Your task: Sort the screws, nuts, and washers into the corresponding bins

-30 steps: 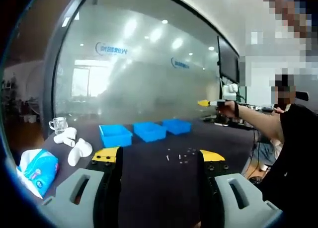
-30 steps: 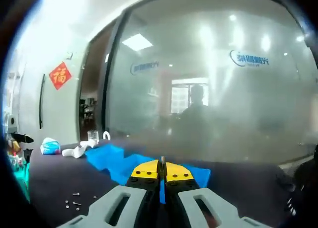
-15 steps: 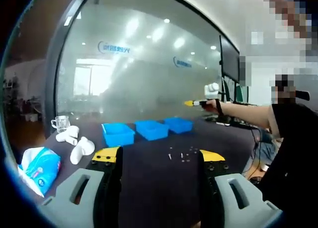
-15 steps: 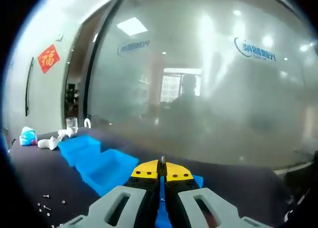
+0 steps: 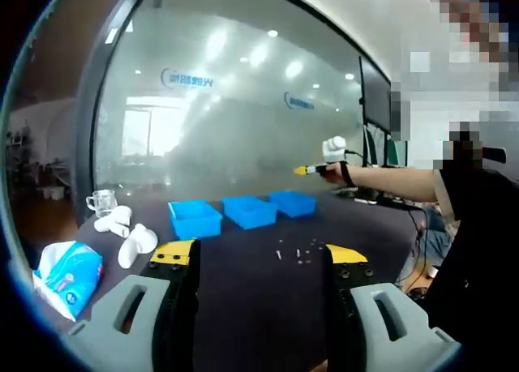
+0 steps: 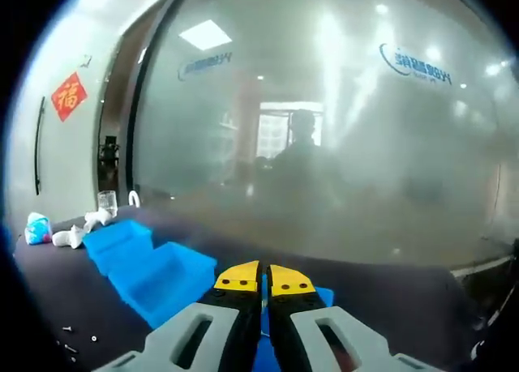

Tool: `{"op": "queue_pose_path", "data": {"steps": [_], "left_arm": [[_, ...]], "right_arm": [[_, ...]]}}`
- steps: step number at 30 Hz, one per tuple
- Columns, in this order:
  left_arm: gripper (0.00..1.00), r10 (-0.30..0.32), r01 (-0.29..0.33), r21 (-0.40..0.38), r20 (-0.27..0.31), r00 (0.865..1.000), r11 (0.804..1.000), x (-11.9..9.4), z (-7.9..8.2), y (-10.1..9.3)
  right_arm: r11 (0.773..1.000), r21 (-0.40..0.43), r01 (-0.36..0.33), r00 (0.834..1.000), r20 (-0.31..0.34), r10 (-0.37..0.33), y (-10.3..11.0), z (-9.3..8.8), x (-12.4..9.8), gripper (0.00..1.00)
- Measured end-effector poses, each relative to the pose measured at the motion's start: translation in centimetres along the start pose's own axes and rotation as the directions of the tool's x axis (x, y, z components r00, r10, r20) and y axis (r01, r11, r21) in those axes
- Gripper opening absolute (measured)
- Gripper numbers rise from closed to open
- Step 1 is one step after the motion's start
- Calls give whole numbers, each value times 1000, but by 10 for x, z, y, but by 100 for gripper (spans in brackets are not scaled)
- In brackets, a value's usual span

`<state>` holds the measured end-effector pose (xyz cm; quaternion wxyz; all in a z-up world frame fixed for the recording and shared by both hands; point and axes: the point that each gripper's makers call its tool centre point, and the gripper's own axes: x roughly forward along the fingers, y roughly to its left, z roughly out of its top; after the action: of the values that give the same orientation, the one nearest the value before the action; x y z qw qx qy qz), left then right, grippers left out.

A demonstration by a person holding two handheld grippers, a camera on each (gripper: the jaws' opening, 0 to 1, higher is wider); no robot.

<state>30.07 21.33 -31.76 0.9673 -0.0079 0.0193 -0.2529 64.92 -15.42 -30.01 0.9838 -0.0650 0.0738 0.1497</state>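
Ahead of the left gripper, whose jaws stand wide apart with nothing between them, a scatter of small screws, nuts and washers lies on the dark table. Beyond it, three blue bins sit in a row near the frosted glass wall. A tissue pack, white objects and a glass cup rest at the left. The right gripper, raised above the bins in the person's outstretched hand, has its jaws nearly together; whether anything is pinched there cannot be told.
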Motion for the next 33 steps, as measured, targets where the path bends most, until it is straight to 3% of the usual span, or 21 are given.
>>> {"op": "queue_pose_path", "data": {"steps": [3,10,16,26,33], "left_arm": [[60,2,-2,1,1,1000,1000,0,1,0],[60,-4,4,8,3,1000,1000,1,4,-3],[60,-2,2,6,4,1000,1000,0,3,-4],[60,-5,5,9,6,1000,1000,0,4,-5],[60,-12,12,13,5,1000,1000,1,4,-7]], "right_arm": [[1000,-8,5,1000,-3,-5,-4,0,3,0],[1000,-20,-8,1000,21,9,-1,5,-3,16],[999,-14,-45,998,49,46,10,9,-18,17],[990,3,-143,983,120,142,42,12,-78,23],[967,1,-255,955,155,252,77,7,-129,28]]}}
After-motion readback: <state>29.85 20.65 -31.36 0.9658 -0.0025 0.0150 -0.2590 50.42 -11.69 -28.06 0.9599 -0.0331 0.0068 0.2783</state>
